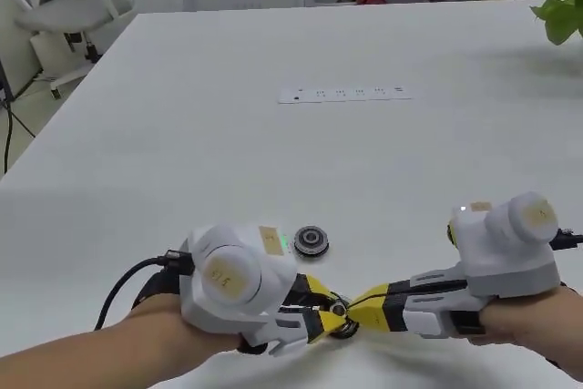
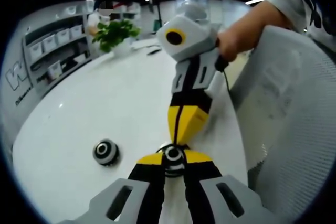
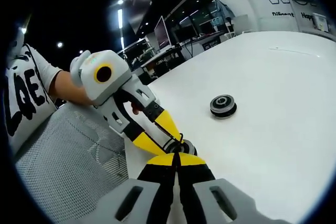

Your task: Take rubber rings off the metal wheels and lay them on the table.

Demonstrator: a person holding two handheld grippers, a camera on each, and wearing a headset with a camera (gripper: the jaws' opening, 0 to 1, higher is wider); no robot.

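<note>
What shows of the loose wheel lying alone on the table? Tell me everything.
The loose wheel is small and round: a shiny metal centre inside dark bands, its rubber ring seemingly still on. It lies flat on the white table, hub facing up, just beyond the left gripper and right gripper, which meet on a second wheel. It is apart from both; only the table touches it.

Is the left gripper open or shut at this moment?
Shut. In its own view, the left gripper has both jaws pressed against the sides of the metal wheel, which sits between them.
</note>
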